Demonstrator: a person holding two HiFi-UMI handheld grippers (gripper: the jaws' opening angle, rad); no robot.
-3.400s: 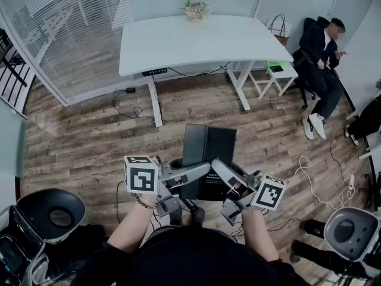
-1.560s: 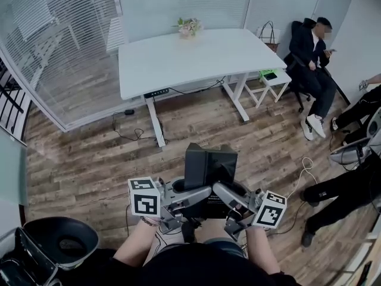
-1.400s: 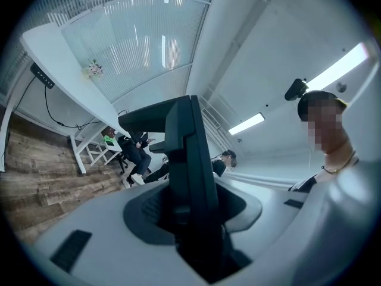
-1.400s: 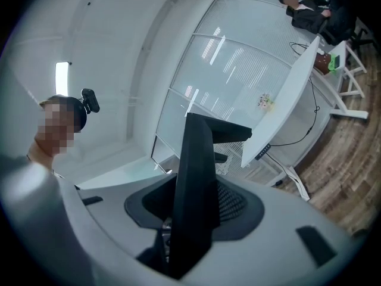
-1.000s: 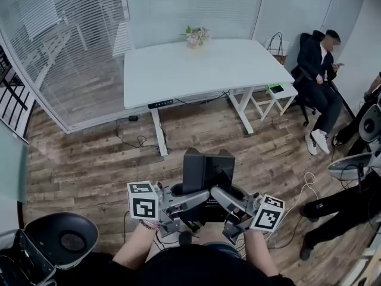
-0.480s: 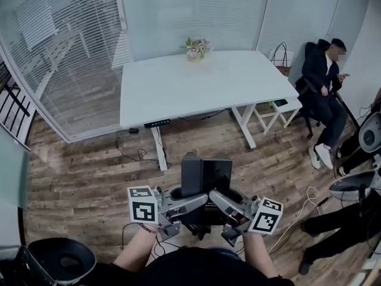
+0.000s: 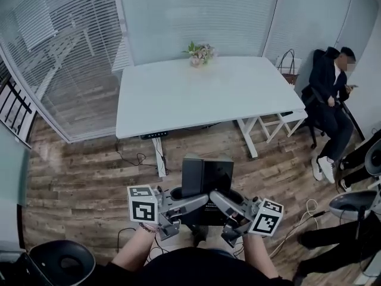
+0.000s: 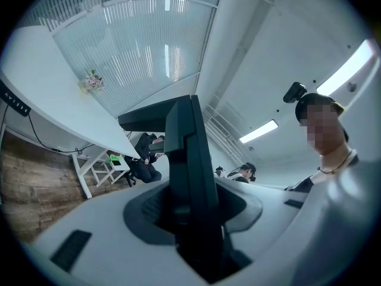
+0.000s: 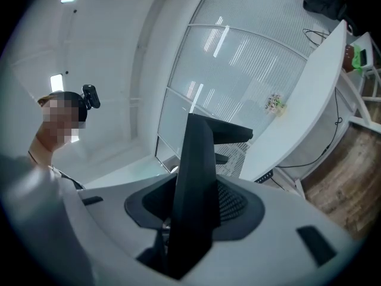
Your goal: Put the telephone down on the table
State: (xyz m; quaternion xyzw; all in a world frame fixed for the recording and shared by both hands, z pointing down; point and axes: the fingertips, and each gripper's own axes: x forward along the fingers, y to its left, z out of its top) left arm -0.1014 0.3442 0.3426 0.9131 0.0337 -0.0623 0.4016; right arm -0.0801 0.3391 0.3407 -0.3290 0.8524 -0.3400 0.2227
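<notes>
The telephone (image 7: 206, 177) is a black, flat-panelled unit held upright in front of me, above the wooden floor. My left gripper (image 7: 189, 204) grips its left lower edge and my right gripper (image 7: 222, 202) its right lower edge. In the left gripper view the black telephone (image 8: 189, 159) stands as a slab between the jaws of the left gripper (image 8: 199, 237). The right gripper view shows the same telephone (image 9: 196, 177) wedged in the right gripper (image 9: 178, 237). The white table (image 7: 178, 97) stands ahead of the telephone, with a small flower pot (image 7: 200, 53) at its far edge.
A person sits on a chair (image 7: 330, 91) at the right, beside a white stool (image 7: 287, 117). Chair bases show at the lower left (image 7: 59, 261) and right (image 7: 351, 202). A glass partition with blinds (image 7: 53, 52) runs along the left. Cables lie on the floor (image 7: 134, 159).
The table has come nearer and grown larger in the head view as I carried the telephone toward it. Both grippers have kept the same hold on it.
</notes>
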